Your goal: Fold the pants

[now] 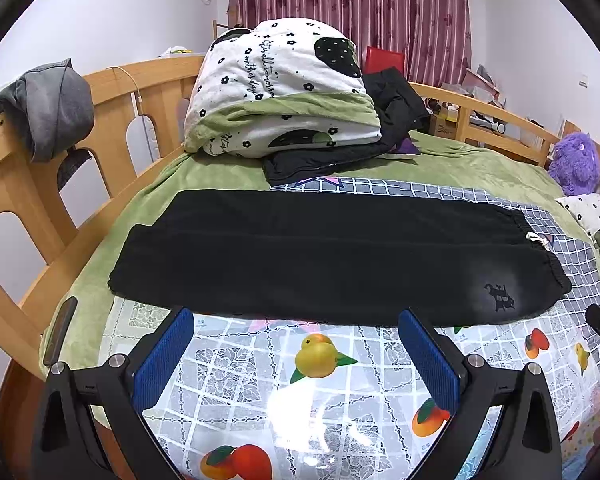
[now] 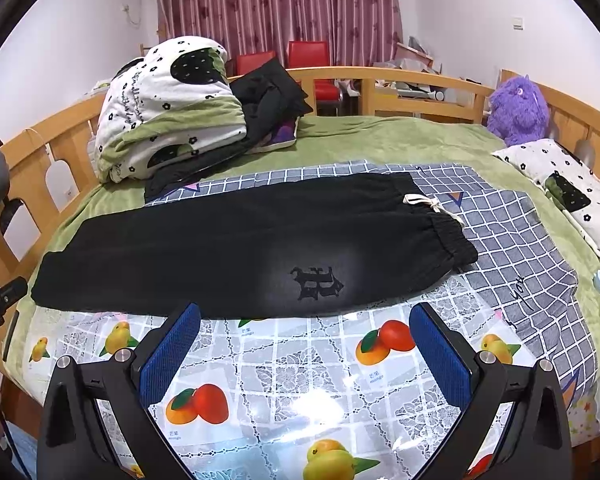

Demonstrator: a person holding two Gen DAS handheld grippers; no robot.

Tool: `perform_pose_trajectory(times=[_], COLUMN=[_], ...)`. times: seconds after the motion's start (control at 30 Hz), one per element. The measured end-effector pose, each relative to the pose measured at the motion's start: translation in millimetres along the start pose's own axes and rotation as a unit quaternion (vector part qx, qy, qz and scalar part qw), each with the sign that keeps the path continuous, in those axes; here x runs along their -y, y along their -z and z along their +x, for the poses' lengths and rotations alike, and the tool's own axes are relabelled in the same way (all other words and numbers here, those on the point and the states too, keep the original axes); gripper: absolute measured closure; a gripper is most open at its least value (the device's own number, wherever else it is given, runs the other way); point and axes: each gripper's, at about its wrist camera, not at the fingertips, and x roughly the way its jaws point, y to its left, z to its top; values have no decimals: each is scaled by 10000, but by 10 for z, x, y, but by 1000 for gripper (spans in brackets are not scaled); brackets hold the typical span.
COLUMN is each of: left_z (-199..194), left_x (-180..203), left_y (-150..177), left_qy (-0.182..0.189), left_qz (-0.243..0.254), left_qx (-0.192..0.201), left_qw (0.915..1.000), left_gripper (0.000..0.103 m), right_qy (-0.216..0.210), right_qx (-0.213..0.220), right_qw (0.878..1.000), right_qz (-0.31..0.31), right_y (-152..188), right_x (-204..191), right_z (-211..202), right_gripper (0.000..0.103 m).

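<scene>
Right, your black pants (image 1: 320, 256) lie flat across the bed, already doubled leg on leg by the look of them, cuffs to the left and the elastic waistband (image 2: 448, 236) with its cream drawstring (image 2: 428, 204) to the right. They rest partly on the green blanket (image 1: 156, 192), partly on the checked sheet (image 2: 512, 232), with their near edge on the glossy fruit-print cover (image 1: 260, 364).

Your left gripper (image 1: 296, 356) hangs just short of that near edge, towards the cuff end, fingers spread wide and holding nothing. Your right gripper (image 2: 304, 356) hovers likewise, released and empty, near the printed emblem (image 2: 318, 282).

The next fold is probably end to end. Take the cuff corners with the left tool, catching both layers, since soft knit slides and the lower leg may lag behind. Pinch close to the edge, lift only enough to clear, and carry the cuffs right to meet the waistband. Use the right tool to pin the waistband or take the far cuff corner, so that the edges line up. The slick cover may let the cloth skate, so move slowly.

As for containers, none shows on the bed. The folded quilt (image 1: 284, 92) and the dark jacket (image 1: 340, 156) are piled far left, well apart from the pants.
</scene>
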Motion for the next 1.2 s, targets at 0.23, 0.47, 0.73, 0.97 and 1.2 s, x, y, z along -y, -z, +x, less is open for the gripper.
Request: perform_pose_trajectory(times=[0.23,0.47,0.73,0.97,1.2], left_z=[-2,-140,-443,-344,473], left_x=[-2,45,-172,-545,-1048], left_y=[-6,-55,-428,-656,-417], left_qy=[2,42,179,-48,229], left_qz=[-11,-36,-95,-253,-881], left_qx=[4,150,192,349,-134], left_qw=[10000,9999,9996,9991,9958], left_gripper=[0,0,0,0,0], right_qy=[-13,-38,-364,-500,-464], right_qx=[31,85,191,170,-231], right_qw=[10000,10000,9991,9986,9985], right_qz=[14,-30,54,0,171], right_y=[-5,-61,-517,-794,-543], right_x=[-7,-71,-139,127,570], right_z=[-5,-82,-417,-337,586], right_gripper=[0,2,9,10,26])
